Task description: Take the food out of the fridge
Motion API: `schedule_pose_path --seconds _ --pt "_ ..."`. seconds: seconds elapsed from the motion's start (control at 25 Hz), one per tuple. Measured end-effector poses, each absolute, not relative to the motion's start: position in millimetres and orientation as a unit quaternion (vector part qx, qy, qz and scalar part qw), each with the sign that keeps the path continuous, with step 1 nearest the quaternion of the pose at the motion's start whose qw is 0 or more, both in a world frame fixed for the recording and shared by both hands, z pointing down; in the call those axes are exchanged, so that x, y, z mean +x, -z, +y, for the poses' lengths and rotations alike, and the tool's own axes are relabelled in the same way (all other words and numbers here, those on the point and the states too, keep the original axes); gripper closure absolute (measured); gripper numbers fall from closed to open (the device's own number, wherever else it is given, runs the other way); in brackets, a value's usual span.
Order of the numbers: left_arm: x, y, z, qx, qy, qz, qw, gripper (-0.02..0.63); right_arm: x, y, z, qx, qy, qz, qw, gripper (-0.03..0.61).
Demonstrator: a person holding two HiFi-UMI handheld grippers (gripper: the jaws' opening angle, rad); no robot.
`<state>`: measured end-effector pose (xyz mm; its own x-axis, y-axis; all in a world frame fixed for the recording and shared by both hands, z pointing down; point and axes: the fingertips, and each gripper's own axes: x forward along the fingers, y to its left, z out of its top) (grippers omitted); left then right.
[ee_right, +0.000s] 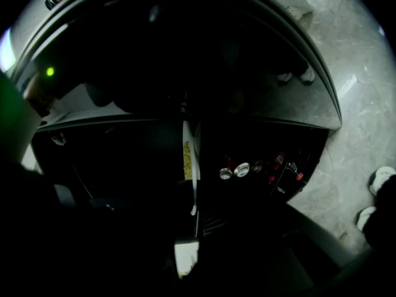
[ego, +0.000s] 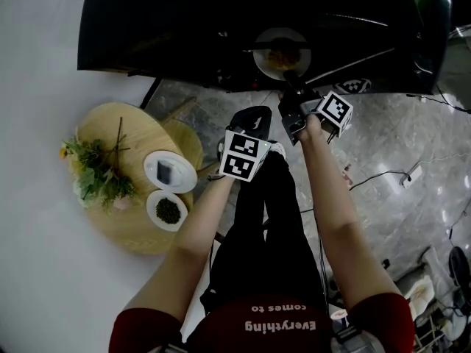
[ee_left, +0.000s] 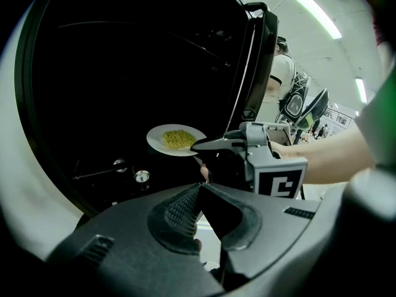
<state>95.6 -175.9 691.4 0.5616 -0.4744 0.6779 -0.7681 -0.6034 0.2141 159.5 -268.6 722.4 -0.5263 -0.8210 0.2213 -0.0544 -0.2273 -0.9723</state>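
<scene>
- While pinching the plate [ee_left: 156,140] by its near rim, right gripper [ee_left: 199,148] narrow and tight on it: grab step done, pull-out not yet begun.
- Plate with yellow food [ee_left: 178,138] inside the dark fridge [ego: 147,28], close to its open front.
- Left gripper [ee_left: 198,189] shut with nothing in it, just near of the right one.
- Next, most likely: draw the plate out slowly and keep it flat, so nothing spills.
- Watch the fridge edge on the right and the left gripper close by.
- Cans [ee_right: 234,171] right of the plate.
- On the left, a round table [ego: 125,230] with two dishes [ego: 170,171] and flowers [ego: 96,171]; little bare room there.
</scene>
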Motion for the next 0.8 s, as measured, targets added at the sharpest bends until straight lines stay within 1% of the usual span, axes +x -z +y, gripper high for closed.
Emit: schedule_pose_path --seconds 0.48,0.8 --pt "78.2 -686.8 -171.3 0.839 -0.277 -0.384 0.266 0.614 147.4 -712.1 -215.6 -0.351 0.684 0.561 0.306 0.555" --pt "69.7 -675.9 -132.4 0.838 -0.268 -0.382 0.283 0.614 123.5 -700.5 -161.8 -0.318 0.704 0.570 0.281 0.555"
